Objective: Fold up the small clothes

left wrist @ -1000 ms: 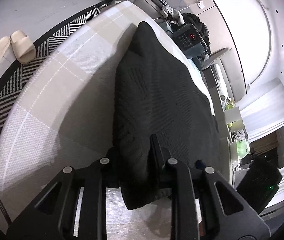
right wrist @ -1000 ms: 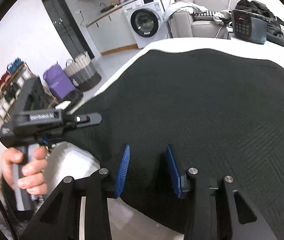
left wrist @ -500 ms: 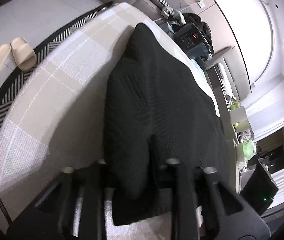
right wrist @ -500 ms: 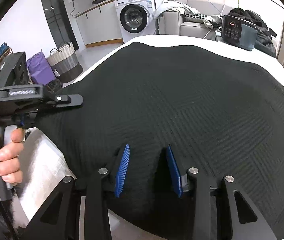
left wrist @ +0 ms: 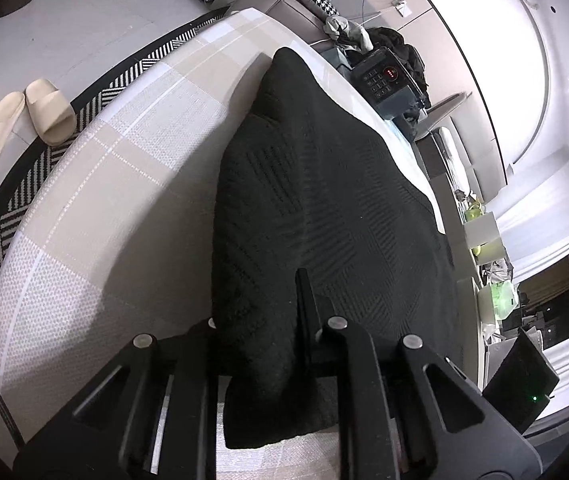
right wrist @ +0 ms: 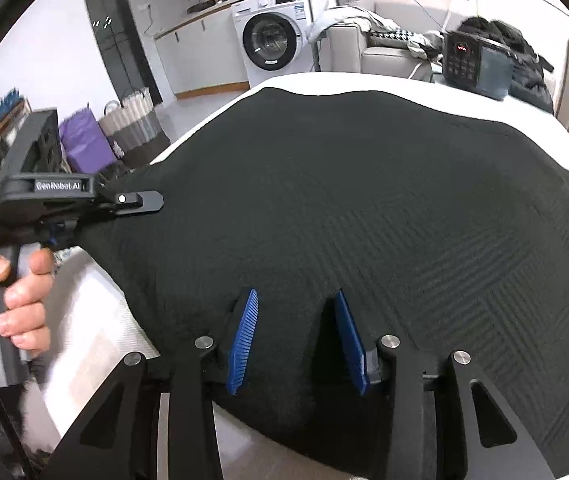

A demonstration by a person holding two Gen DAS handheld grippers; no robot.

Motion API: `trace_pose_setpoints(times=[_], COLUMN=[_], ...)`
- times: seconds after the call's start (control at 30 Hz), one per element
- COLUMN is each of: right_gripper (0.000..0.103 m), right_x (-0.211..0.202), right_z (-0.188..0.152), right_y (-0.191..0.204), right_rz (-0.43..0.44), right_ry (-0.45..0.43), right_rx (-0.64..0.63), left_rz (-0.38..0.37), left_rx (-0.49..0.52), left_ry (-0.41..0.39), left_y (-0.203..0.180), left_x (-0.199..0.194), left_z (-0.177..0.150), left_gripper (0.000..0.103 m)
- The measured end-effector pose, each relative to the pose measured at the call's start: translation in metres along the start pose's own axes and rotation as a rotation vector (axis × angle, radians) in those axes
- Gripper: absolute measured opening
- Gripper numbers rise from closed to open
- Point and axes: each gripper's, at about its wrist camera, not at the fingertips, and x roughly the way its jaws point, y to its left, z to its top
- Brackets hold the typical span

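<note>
Black knit garment [left wrist: 316, 200] spread across my table [left wrist: 116, 184], near edge pinched in my left claw [left wrist: 260, 308], jaws just closing, and my right claw [right wrist: 296, 336]; keypad box [right wrist: 476, 64] at far edge, slippers [left wrist: 16, 124] on the floor.

One black knit garment [left wrist: 324, 184]; two tongs [left wrist: 260, 320] [right wrist: 296, 336]; two beige slippers [left wrist: 20, 120]; one washing machine [right wrist: 272, 44].

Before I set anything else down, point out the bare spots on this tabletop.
The widest bare patch is the checked tabletop between the black knit garment and the curved table edge on the slippers' side. A thin white strip stays bare beyond the garment. The black keypad device crowds that far side.
</note>
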Motion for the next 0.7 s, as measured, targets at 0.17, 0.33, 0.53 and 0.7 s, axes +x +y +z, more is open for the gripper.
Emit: trace_pose_setpoints(times=[0.17, 0.33, 0.53, 0.7], right_gripper=[0.042, 0.047, 0.048, 0.05], right_x=[-0.002, -0.005, -0.039, -0.096], right_z=[-0.003, -0.008, -0.01, -0.035], right_y=[-0.003, -0.009, -0.041, -0.116], right_rz=[0.003, 0.052, -0.003, -0.199], right_ry=[-0.009, -0.016, -0.042, -0.105], right_rx=[0.005, 0.051, 0.143, 0.296], left_rz=[-0.037, -0.095, -0.17, -0.244], left_rx=[0.022, 0.133, 0.355, 0.574], left_ry=[-0.024, -0.061, -0.053, 0.043], left_y=[-0.02, -0.074, -0.188, -0.301], left_x=[-0.009, -0.021, -0.003, 0.048], left_z=[0.005, 0.018, 0.021, -0.022], left_gripper=[0.012, 0.011, 0.01, 0.011])
